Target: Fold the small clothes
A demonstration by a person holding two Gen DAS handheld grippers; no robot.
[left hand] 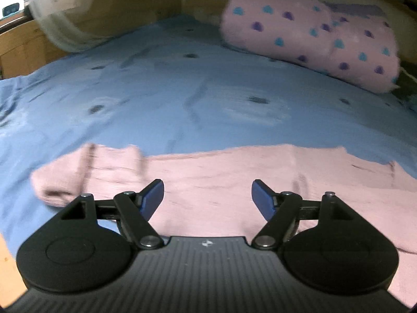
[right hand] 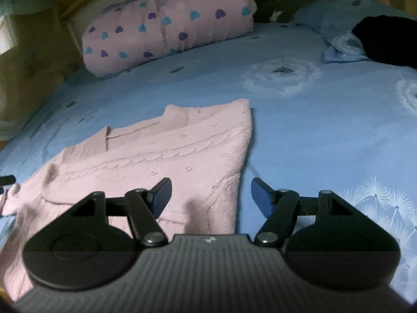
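A pink knitted sweater [left hand: 213,177] lies flat on the blue bedsheet [left hand: 182,91]. In the left wrist view its folded sleeve is at the left and my left gripper [left hand: 207,198] hovers over its near part, open and empty. In the right wrist view the sweater [right hand: 169,154] spreads from centre to lower left, its right edge running down between the fingers. My right gripper [right hand: 211,197] is open and empty above that edge, left fingertip [right hand: 163,195] over the knit, right fingertip [right hand: 260,198] over the sheet.
A rolled pink blanket with blue and purple hearts [left hand: 312,34] lies at the back of the bed, also in the right wrist view [right hand: 166,23]. A dark garment [right hand: 385,41] lies at far right. A white curtain [left hand: 60,18] hangs at far left by wooden walls.
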